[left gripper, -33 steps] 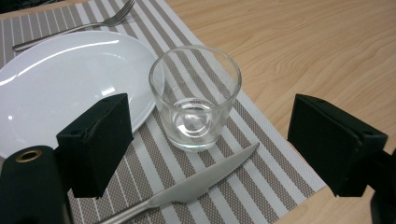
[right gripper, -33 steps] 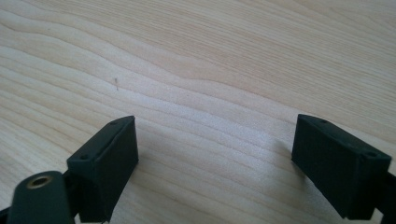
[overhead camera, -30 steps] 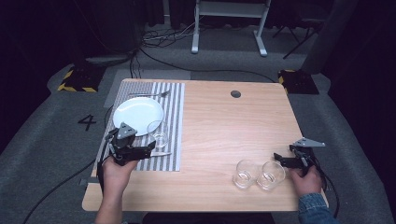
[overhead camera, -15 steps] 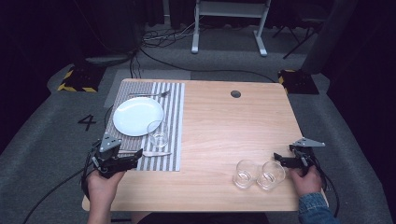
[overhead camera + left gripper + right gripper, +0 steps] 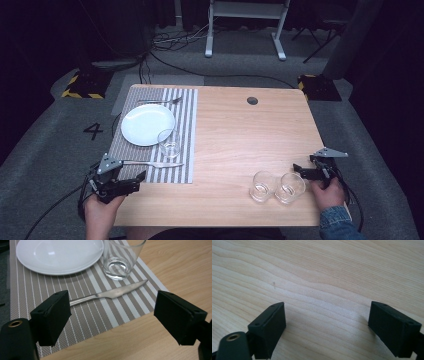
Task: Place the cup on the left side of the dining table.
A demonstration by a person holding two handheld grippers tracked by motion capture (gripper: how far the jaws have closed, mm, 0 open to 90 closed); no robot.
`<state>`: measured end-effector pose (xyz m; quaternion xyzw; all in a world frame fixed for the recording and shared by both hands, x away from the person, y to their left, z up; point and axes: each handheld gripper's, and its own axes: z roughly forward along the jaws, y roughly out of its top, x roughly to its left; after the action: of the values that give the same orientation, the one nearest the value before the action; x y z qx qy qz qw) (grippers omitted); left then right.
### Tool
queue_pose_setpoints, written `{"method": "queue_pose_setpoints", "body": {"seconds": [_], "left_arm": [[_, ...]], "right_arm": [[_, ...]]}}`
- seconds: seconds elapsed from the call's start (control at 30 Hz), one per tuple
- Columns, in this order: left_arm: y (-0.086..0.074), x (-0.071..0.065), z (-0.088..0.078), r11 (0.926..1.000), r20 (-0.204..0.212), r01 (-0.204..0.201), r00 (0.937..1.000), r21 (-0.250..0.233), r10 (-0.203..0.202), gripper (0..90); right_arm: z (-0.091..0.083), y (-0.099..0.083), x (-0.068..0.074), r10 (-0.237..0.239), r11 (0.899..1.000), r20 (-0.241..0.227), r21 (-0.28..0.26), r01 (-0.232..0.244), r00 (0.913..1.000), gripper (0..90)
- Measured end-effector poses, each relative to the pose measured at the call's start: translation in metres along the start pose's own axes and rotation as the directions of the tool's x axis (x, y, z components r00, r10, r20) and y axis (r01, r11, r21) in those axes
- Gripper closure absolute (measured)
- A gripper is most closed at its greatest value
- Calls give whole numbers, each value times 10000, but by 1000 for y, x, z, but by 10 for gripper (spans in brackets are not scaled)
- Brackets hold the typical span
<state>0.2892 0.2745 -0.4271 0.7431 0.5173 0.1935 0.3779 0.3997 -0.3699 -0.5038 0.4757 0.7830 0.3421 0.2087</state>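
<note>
Flanking the knife (image 5: pixel 152 163), plate (image 5: pixel 145 123) and glass (image 5: pixel 169 143) share the placemat (image 5: pixel 187 150).

Dark recording studio: floor cables (image 5: pixel 165 42), hazard-taped weights (image 5: pixel 82 85), stand legs (image 5: pixel 245 30), numbered carpet (image 5: pixel 94 131).

plate (image 5: pixel 58 255): top and left cut by frame edge, left gripper view | glass (image 5: pixel 120 258): rim cut at top | knife (image 5: pixel 110 293): handle end hidden behind lower-left jaw | fork (image 5: pixel 159 101): too small for detail, high view | mat (image 5: pixel 105 312): left part cut off
</note>
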Motion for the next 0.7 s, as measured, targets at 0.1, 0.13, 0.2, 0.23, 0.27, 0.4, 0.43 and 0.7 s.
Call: {"method": "queue_pose_setpoints", "body": {"seconds": [0.1, 0.13, 0.2, 0.23, 0.27, 0.4, 0.43, 0.7], "left_arm": [[-6, 1, -1, 9998, 20, 146, 9999, 127, -146, 141], [-8, 1, 0, 9997, -2, 180, 9998, 185, -180, 141], [-12, 1, 1, 9990, 37, 198, 9998, 399, -199, 141], [-13, 1, 2, 9984, 74, 233, 9997, 509, -237, 141], [-15, 2, 3, 9978, 79, 288, 9995, 600, -293, 141], [-23, 6, 9, 9945, 242, 415, 9987, 958, -440, 141], [-25, 7, 11, 9934, 305, 432, 9984, 1060, -466, 141], [-40, 16, 24, 9859, 484, 518, 9970, 1591, -602, 140]], "right_arm": [[0, 0, 0, 6, 10000, -1, 3, -6, 10000, 145], [0, 0, 0, 3, 10000, 0, 0, -3, 10000, 145], [0, 0, 0, 4, 10000, -1, 3, -4, 10000, 145], [0, 0, 0, 2, 10000, 0, 2, -2, 10000, 145], [0, 0, 0, 7, 10000, -2, 4, -7, 10000, 145], [0, 0, 0, 3, 10000, -1, 2, -3, 10000, 146], [0, 0, 0, 2, 10000, -1, 1, -2, 10000, 145], [0, 0, 0, -2, 10000, -16, -3, 2, 10000, 146]]}}
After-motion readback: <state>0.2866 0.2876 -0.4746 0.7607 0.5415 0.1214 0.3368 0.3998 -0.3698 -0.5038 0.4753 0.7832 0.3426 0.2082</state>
